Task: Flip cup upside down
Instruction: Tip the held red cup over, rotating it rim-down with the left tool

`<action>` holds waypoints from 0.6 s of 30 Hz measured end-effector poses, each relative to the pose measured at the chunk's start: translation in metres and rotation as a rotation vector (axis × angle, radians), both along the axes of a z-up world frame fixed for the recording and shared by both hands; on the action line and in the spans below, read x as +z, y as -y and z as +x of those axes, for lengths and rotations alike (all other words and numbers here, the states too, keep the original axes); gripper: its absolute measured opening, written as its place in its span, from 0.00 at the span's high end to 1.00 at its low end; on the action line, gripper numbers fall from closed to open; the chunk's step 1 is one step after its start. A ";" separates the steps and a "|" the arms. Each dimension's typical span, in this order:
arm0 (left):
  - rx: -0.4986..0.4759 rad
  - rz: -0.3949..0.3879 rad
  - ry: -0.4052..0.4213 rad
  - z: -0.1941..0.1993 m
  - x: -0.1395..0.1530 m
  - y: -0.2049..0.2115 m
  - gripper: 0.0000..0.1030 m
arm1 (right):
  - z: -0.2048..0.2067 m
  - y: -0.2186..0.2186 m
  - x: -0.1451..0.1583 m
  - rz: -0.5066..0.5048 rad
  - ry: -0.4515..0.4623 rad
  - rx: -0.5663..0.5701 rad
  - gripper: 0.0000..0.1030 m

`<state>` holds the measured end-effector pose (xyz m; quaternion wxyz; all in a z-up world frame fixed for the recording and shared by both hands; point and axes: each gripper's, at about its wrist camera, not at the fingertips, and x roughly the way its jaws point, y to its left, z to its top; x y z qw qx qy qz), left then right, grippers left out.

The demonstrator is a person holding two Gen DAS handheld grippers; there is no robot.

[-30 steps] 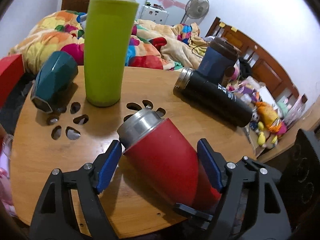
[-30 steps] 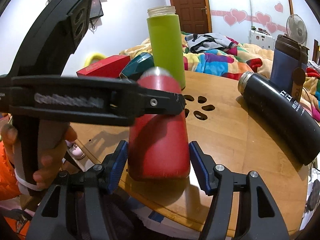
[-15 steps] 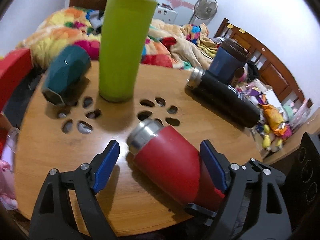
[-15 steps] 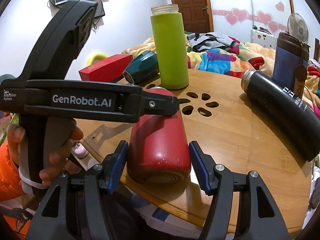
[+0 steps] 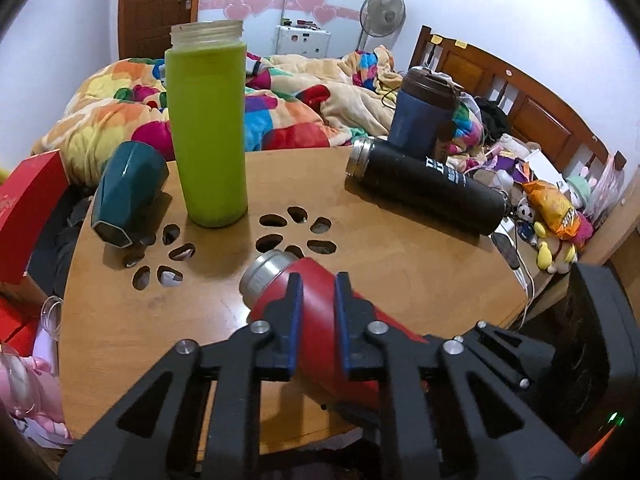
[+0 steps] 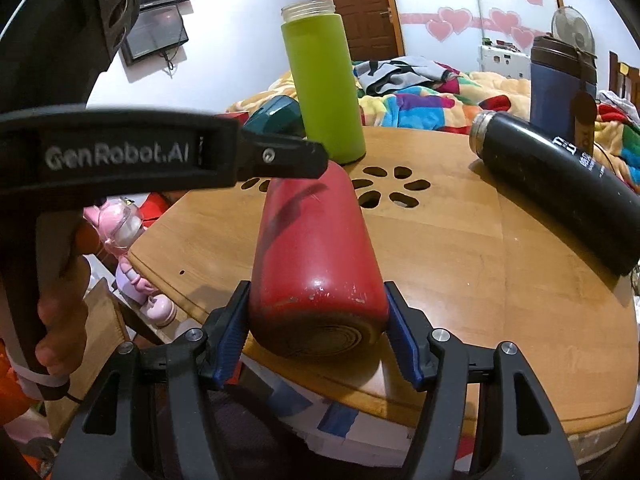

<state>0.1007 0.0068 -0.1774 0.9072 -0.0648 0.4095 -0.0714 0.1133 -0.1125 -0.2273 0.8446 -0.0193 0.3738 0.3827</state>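
Note:
A red cup (image 6: 316,256) with a steel rim (image 5: 266,276) lies on its side on the round wooden table (image 6: 500,264), base toward the near edge. My right gripper (image 6: 318,320) is closed on the cup's base end, blue pads against both sides. My left gripper (image 5: 316,320) hovers above the cup's middle with its fingers drawn close together and nothing between them; it also shows in the right wrist view (image 6: 280,160), above the cup.
A tall green bottle (image 5: 208,128) stands upright at the back. A teal cup (image 5: 128,192) lies on its side at left. A black flask (image 5: 424,188) lies at right, a dark blue tumbler (image 5: 424,112) behind it. Flower-shaped holes (image 5: 296,232) pierce the table's middle. A bed lies beyond.
My left gripper's jaws, open around the red cup before, have closed and risen above it. My right gripper has closed onto the cup's base.

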 end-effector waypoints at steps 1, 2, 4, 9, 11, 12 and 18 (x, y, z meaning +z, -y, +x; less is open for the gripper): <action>-0.002 -0.001 0.000 -0.001 0.000 0.001 0.87 | 0.000 0.002 0.001 -0.002 -0.006 -0.001 0.43; -0.005 -0.005 0.002 -0.002 0.001 0.001 0.88 | -0.001 0.003 0.002 -0.004 -0.007 -0.003 0.43; -0.014 -0.016 0.011 -0.004 0.004 0.001 0.88 | -0.002 0.006 0.007 -0.006 0.001 -0.009 0.43; -0.037 -0.048 0.033 -0.005 0.016 0.002 0.89 | -0.005 0.018 0.032 0.012 0.057 -0.030 0.43; -0.050 -0.073 0.041 -0.005 0.021 0.002 0.89 | -0.005 0.021 0.042 0.017 0.078 -0.038 0.43; -0.055 -0.081 0.044 -0.006 0.023 0.001 0.89 | -0.005 0.022 0.045 0.018 0.087 -0.042 0.43; -0.077 -0.122 0.051 -0.006 0.040 -0.007 0.89 | 0.002 0.020 0.062 0.016 0.128 -0.044 0.43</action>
